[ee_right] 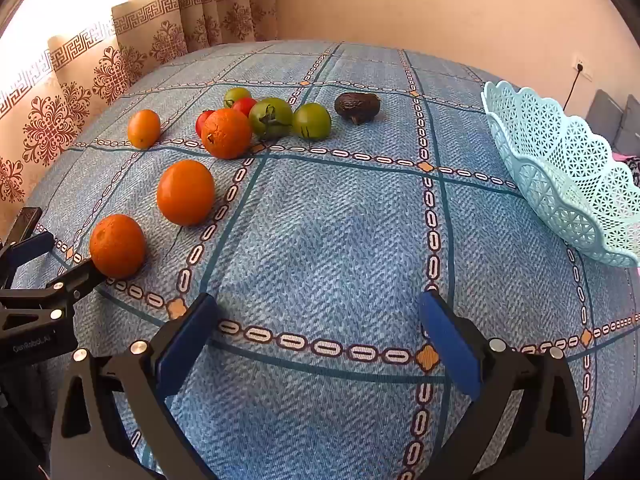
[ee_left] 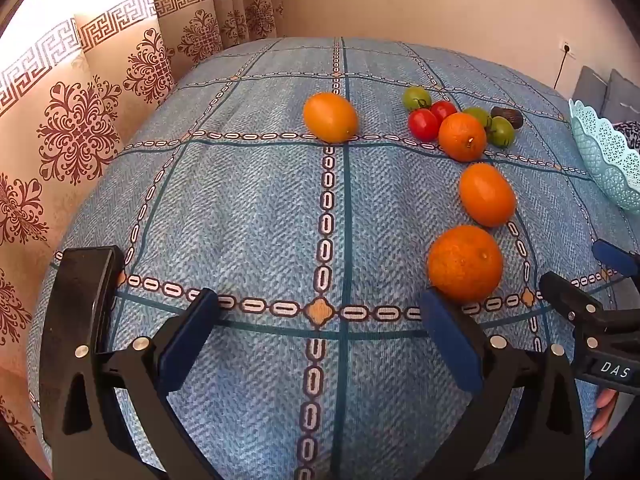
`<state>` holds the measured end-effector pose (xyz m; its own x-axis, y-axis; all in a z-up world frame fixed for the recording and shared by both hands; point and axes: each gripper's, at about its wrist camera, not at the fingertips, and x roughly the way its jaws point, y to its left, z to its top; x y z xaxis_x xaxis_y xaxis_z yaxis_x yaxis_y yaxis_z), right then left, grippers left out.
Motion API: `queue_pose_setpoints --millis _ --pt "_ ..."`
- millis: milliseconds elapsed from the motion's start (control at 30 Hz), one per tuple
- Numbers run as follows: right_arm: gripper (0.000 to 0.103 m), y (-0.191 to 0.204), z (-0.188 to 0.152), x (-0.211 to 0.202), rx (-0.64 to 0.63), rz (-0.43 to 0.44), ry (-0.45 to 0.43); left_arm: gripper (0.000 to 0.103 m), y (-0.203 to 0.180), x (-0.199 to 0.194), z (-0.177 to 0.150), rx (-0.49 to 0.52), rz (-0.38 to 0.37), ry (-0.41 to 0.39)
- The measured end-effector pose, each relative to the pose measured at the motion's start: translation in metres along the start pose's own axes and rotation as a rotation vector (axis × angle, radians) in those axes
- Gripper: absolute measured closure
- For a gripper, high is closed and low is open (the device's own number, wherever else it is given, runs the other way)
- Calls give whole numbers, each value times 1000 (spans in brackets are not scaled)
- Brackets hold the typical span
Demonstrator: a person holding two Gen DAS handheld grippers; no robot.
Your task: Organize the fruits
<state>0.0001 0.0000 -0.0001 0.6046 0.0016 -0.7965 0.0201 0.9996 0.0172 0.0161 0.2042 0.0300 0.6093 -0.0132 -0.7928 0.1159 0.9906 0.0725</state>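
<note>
Item: nearest orange, resting on the blue tablecloth, touching the left gripper's right pad; the lattice basket stands well apart. Judged firm, round, moderately heavy, prone to rolling; best taken across its widest girth. Both the left and the right gripper are spread wide, nothing held.

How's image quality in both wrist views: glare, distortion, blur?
Left wrist view: curtain blown out at upper left by window light, strong fisheye bulge in the tablecloth, fruit sharp. Right wrist view: same upper-left glare, basket stretched at the right edge, soft shadows, no motion blur.
</note>
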Motion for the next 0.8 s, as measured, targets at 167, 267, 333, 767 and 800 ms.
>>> queue_pose_setpoints --millis 167,267,333,767,800 --pt "5 0 0 0 -1 0 -1 2 -1 2 -1 9 -1 6" --pt "5 0 0 0 -1 1 0 2 -2 2 -3 14 -1 -1" --pt "5 -2 -1 0 0 3 1 2 -2 1 -4 16 -3 -6" --pt "5 -4 -1 2 -1 -5 -2 2 -1 2 1 7 11 8" --pt "5 -3 -1 2 0 -5 -1 2 0 1 1 9 14 6"
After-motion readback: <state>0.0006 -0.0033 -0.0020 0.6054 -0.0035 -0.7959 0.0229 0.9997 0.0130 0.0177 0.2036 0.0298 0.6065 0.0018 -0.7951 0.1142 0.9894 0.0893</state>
